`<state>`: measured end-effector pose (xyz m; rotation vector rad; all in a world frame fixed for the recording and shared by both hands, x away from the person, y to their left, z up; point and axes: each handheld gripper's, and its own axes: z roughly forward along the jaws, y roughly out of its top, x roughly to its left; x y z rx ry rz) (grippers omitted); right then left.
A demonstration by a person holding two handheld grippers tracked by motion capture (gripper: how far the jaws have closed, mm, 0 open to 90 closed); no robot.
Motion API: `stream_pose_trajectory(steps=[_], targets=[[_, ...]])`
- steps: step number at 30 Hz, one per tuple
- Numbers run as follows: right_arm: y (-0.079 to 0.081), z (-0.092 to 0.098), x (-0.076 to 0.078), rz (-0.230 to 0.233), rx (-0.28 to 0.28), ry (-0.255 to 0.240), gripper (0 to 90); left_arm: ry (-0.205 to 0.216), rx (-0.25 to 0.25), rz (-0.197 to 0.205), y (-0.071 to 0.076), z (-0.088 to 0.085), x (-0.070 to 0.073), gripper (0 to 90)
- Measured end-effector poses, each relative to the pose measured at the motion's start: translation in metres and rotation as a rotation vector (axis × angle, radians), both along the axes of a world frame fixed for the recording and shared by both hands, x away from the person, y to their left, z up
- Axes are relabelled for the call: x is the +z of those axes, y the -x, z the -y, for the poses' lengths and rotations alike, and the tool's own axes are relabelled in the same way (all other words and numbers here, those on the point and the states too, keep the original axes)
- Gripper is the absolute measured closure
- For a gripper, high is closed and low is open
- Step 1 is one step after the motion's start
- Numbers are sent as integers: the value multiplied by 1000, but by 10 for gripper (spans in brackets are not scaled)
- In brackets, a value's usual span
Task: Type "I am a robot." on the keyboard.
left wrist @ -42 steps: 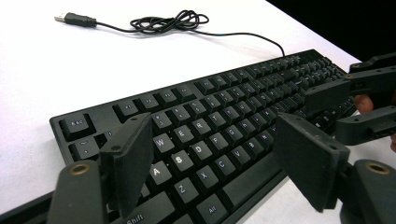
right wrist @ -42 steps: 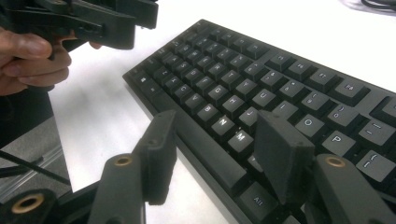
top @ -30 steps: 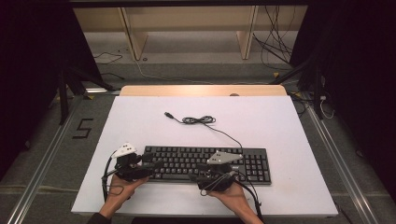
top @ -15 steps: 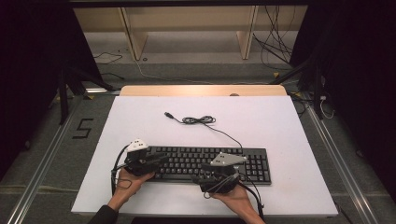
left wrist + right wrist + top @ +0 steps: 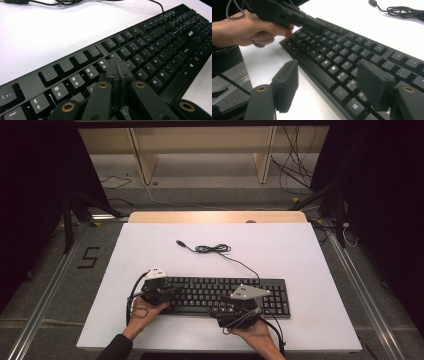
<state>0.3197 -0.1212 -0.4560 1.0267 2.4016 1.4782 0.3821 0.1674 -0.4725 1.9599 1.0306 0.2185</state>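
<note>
A black keyboard (image 5: 225, 295) lies across the near half of the white table (image 5: 300, 255), and its cable (image 5: 212, 249) is coiled behind it. My left gripper (image 5: 172, 291) is over the keyboard's left end. Its jaws have just been closing and are now shut with nothing between them, the tips (image 5: 117, 68) just above the number and letter rows of the keyboard (image 5: 155, 50). My right gripper (image 5: 216, 312) hovers at the front edge near the middle. Its jaws (image 5: 329, 82) have just been opening and stand wide open over the keyboard (image 5: 352, 50), facing the left gripper (image 5: 312, 25).
The table's front edge runs just below both hands. A wooden shelf unit (image 5: 200, 150) stands beyond the far edge, with loose cables (image 5: 295, 175) on the floor. White tabletop lies behind the keyboard and to its right.
The left gripper has moved right from beside the keyboard onto its left keys, and its jaws have closed. The right gripper stayed put and its jaws have spread a little wider.
</note>
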Motion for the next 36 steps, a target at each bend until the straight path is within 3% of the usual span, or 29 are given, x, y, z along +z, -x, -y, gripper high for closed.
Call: stream_pose_trajectory(steps=[27,29,36], targets=[[3,3,0,5,-6,-3,336,-43,-5,-15,-7,7,-8,889],[3,3,0,5,-6,-3,336,-60,-11,-19,-8,7,-10,890],[4,3,0,4,-6,-1,336,-48,-11,-17,-7,7,-12,891]])
